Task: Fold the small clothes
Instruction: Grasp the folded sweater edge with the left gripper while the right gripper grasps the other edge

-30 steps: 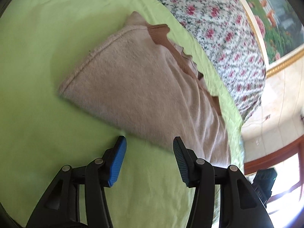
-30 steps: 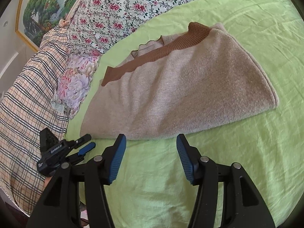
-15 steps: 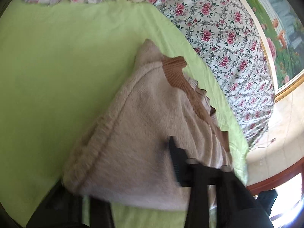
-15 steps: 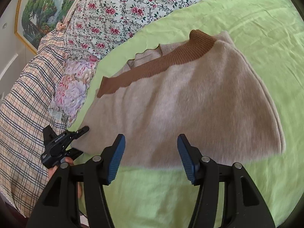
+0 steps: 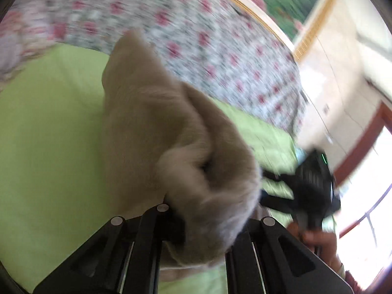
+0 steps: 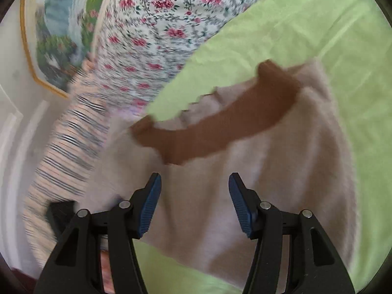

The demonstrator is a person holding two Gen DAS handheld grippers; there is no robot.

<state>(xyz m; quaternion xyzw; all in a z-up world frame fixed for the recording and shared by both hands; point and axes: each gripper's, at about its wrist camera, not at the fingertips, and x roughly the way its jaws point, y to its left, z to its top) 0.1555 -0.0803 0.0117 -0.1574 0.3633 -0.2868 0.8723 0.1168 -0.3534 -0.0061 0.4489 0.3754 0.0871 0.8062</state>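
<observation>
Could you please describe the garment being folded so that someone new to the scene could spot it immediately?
Start at the lime-green bedsheet, bordered by a rose-patterned floral quilt. Lying on the sheet is a fuzzy beige knitted garment, one end bunched in the left gripper. Its darker brown ribbed band and plain, unpatterned knit set it apart from the printed bedding beside it.

No readable text in either view.
Both pics motion-blurred; no labels, brands, nos. or signs legible on the sweater (image 6: pixel 281 171), floral bedding (image 6: pixel 156 36), framed painting (image 5: pixel 294 2) or the black tool (image 5: pixel 313 186) at far right w/ small green light.
</observation>
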